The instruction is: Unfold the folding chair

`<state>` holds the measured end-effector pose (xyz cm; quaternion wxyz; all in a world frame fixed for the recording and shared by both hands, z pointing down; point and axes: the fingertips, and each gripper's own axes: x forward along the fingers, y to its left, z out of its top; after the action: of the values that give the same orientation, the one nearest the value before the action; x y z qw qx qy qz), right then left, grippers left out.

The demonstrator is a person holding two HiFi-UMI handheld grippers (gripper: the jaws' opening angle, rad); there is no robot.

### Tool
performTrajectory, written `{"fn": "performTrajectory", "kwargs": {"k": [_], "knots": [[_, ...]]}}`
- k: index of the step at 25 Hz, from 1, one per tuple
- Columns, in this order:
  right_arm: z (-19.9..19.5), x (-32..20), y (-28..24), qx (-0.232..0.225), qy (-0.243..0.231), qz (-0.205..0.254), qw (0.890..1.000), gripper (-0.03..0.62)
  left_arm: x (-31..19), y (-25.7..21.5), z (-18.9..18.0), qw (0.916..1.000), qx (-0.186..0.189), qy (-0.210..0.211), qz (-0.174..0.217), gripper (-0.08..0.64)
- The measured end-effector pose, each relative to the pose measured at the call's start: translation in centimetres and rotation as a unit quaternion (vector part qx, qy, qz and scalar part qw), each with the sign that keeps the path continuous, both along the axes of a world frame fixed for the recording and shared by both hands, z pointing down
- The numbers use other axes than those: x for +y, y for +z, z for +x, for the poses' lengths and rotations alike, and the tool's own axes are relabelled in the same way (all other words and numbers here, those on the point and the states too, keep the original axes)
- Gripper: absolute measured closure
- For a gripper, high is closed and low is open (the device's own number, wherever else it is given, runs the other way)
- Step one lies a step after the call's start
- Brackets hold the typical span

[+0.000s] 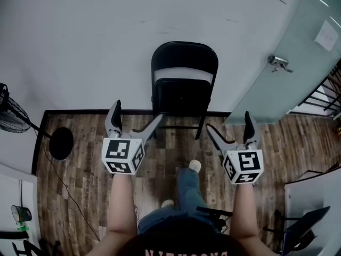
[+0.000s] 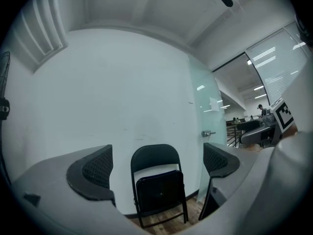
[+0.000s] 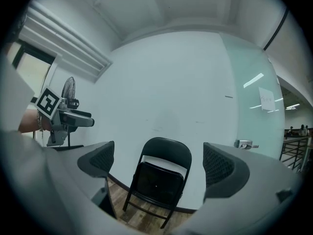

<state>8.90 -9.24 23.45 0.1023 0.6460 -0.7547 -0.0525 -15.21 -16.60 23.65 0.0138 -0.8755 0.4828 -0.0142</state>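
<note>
Both grippers, left gripper (image 1: 136, 125) and right gripper (image 1: 230, 129), had jaws apart, empty. Folding chair (image 1: 183, 87) stood folded against the wall (image 1: 106, 36), well ahead. Unfolding not started.

The chair (image 1: 184, 84) is black, with a thin tube frame, a rounded back panel at the top and a padded seat. It is folded: the seat is swung up flat within the frame, below a gap under the back panel. It stands upright with its top against the white wall (image 1: 96, 41) and its feet on the wood floor (image 1: 176, 148).
</note>
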Motion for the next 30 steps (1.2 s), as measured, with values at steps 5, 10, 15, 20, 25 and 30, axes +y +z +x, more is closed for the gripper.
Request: {"fn": "performTrajectory", "kwargs": {"k": [5, 10, 15, 20, 25, 30], "knots": [[2.1, -4.5, 1.5, -0.018, -0.005, -0.008, 1.0, 0.048, -4.2, 1.5, 1.0, 0.9997, 0.006, -0.018, -0.018, -0.009], [6.1, -10.2, 2.3, -0.031, -0.008, -0.011, 0.999, 0.048, -9.4, 2.8, 4.1, 0.999, 0.001, -0.029, -0.035, -0.008], [10.7, -17.4, 2.9, -0.021, -0.017, -0.022, 0.999, 0.048, -16.0, 3.5, 7.9, 0.9977, 0.002, -0.046, -0.05, -0.008], [14.4, -24.7, 3.8, -0.027, -0.047, -0.038, 0.998, 0.049, -22.5, 4.6, 11.3, 0.9954, 0.001, -0.068, -0.067, -0.008], [17.5, -30.9, 5.6, -0.023, -0.061, -0.064, 0.996, 0.049, -28.1, 6.4, 14.0, 0.9918, 0.005, -0.087, -0.094, -0.008], [19.7, -35.7, 7.7, -0.03, -0.072, -0.086, 0.993, 0.049, -31.8, 8.9, 16.4, 0.9876, 0.005, -0.093, -0.127, -0.008]]}}
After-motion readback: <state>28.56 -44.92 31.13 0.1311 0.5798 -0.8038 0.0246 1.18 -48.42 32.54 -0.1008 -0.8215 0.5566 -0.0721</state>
